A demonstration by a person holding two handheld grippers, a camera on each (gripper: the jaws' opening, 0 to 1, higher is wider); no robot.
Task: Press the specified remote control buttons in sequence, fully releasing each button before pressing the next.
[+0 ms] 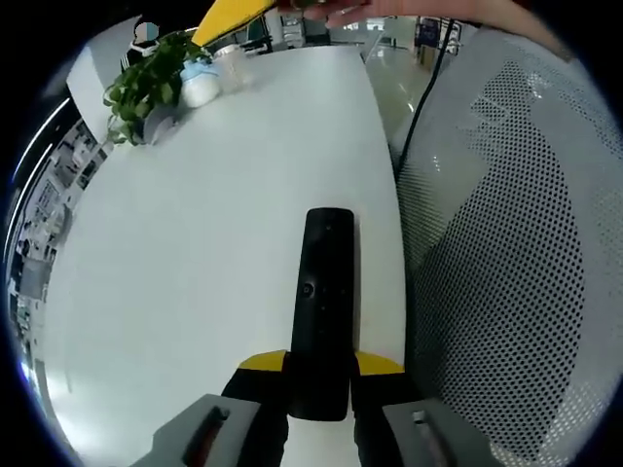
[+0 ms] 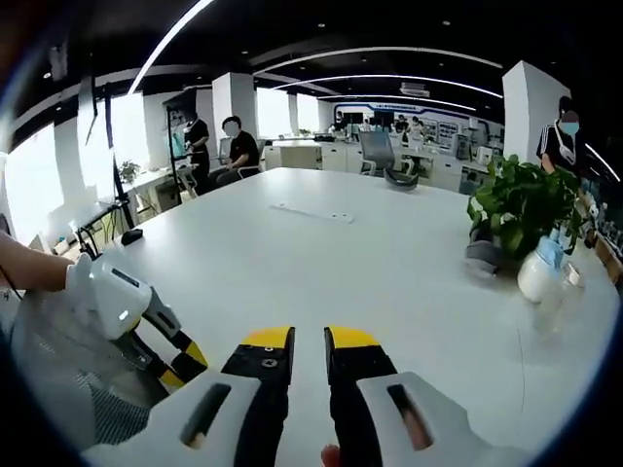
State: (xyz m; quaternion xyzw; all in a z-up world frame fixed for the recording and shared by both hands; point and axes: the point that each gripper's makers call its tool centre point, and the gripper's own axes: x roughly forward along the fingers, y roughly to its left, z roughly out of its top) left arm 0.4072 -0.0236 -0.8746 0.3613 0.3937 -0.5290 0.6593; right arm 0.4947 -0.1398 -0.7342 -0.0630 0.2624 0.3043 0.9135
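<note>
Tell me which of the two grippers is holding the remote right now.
The left gripper: its yellow-tipped jaws clamp the near end of the black remote over the white table. The right gripper has its jaws nearly together with nothing between them.

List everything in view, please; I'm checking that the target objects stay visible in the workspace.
remote control: one, black, held between the left jaws above the table
table: one, white, large
potted plant: one, green, far table edge
bottle: one, white with blue top, beside the plant
mesh chair: one, grey-white, beside the table
people: several, background
left gripper: yellow-tipped jaws shut on the remote
right gripper: jaws nearly together, holding nothing
</note>
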